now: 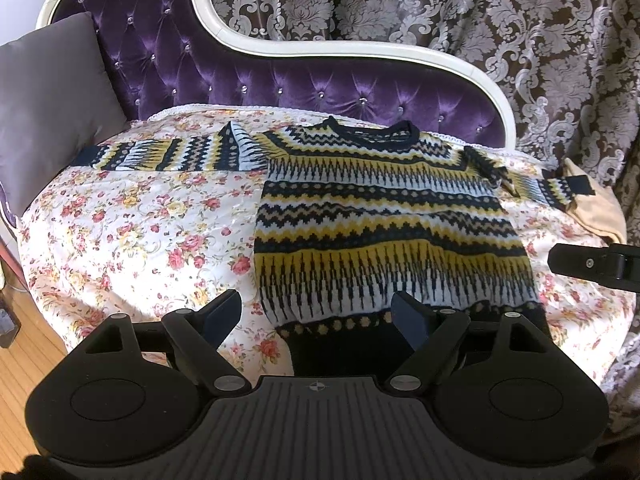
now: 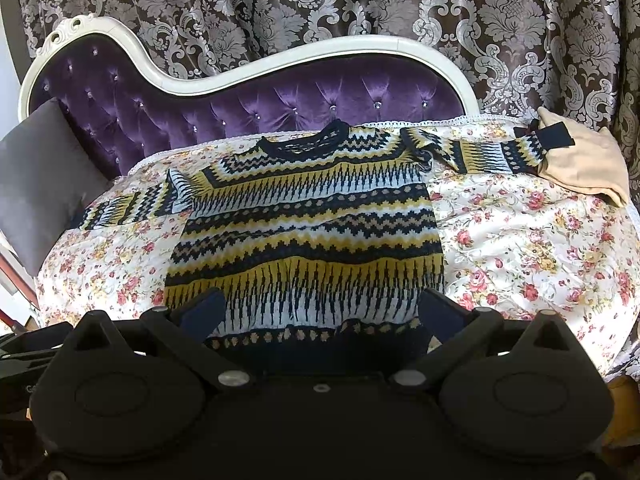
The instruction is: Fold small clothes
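Observation:
A small knitted sweater in navy, yellow and white bands lies flat on the floral cover, neck towards the sofa back, both sleeves spread sideways. My left gripper is open, hovering at the sweater's lower left hem corner. The sweater also shows in the right wrist view. My right gripper is open, just above the hem, fingers astride the lower body. Neither holds anything. My right gripper's side also shows at the right edge of the left wrist view.
A purple tufted sofa back with a white frame runs behind. A grey cushion sits at the left end, a beige cloth at the right end under the sleeve cuff. Patterned curtains hang behind.

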Demonstrator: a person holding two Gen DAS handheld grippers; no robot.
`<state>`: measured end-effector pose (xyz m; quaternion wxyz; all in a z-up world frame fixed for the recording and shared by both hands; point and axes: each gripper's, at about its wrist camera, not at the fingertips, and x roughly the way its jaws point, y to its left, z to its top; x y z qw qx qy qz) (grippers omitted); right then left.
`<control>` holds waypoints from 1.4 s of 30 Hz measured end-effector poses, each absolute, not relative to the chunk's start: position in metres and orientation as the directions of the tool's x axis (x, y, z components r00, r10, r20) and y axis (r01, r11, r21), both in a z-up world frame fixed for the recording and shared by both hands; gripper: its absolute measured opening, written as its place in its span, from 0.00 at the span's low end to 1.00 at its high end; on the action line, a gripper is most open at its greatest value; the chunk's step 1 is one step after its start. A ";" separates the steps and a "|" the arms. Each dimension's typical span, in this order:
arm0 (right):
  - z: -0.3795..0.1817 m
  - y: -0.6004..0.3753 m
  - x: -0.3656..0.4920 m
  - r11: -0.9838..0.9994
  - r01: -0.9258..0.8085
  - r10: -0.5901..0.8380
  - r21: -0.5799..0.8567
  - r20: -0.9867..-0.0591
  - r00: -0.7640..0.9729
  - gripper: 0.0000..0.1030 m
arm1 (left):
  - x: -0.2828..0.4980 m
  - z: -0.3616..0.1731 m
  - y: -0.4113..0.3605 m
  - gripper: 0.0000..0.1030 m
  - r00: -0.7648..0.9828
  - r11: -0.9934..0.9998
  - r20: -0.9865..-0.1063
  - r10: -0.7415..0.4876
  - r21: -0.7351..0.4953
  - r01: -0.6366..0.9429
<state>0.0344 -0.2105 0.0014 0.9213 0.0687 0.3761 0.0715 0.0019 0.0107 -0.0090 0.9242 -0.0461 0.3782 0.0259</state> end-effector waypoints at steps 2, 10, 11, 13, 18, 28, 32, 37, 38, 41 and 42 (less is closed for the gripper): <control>0.001 -0.210 0.035 0.980 -0.082 0.184 0.179 -0.683 0.706 0.99 | 0.002 -0.009 0.011 0.79 0.711 0.994 -0.703 0.015 -0.063 -0.084; 0.000 -0.208 0.035 0.980 -0.087 0.186 0.177 -0.684 0.705 0.99 | 0.002 -0.009 0.011 0.79 0.707 0.994 -0.707 0.022 -0.057 -0.088; 0.000 -0.208 0.035 0.980 -0.087 0.186 0.177 -0.685 0.705 0.99 | 0.003 -0.009 0.011 0.79 0.706 0.994 -0.707 0.024 -0.055 -0.090; 0.000 -0.208 0.035 0.980 -0.087 0.186 0.177 -0.685 0.705 0.99 | 0.003 -0.009 0.010 0.79 0.705 0.994 -0.709 0.030 -0.050 -0.093; 0.000 -0.207 0.035 0.980 -0.086 0.186 0.177 -0.685 0.705 0.99 | 0.003 -0.009 0.010 0.79 0.703 0.994 -0.711 0.032 -0.048 -0.094; -0.001 -0.206 0.035 0.980 -0.087 0.187 0.179 -0.684 0.705 0.99 | 0.004 -0.009 0.010 0.79 0.702 0.994 -0.711 0.032 -0.048 -0.094; -0.002 -0.203 0.034 0.979 -0.088 0.190 0.182 -0.682 0.707 0.99 | 0.004 -0.009 0.010 0.79 0.702 0.994 -0.711 0.031 -0.049 -0.093; -0.001 -0.202 0.034 0.977 -0.093 0.198 0.190 -0.676 0.710 0.99 | 0.003 -0.009 0.010 0.79 0.708 0.995 -0.706 0.032 -0.048 -0.093; -0.001 -0.205 0.035 0.976 -0.095 0.203 0.194 -0.674 0.711 0.99 | 0.002 -0.009 0.010 0.79 0.712 0.995 -0.702 0.034 -0.046 -0.093; 0.000 -0.208 0.037 0.974 -0.103 0.213 0.201 -0.664 0.716 0.99 | 0.001 -0.007 0.008 0.79 0.727 0.996 -0.686 0.042 -0.032 -0.088; 0.000 -0.207 0.036 0.973 -0.108 0.218 0.204 -0.659 0.720 0.99 | 0.001 -0.006 0.008 0.79 0.732 0.996 -0.680 0.049 -0.023 -0.088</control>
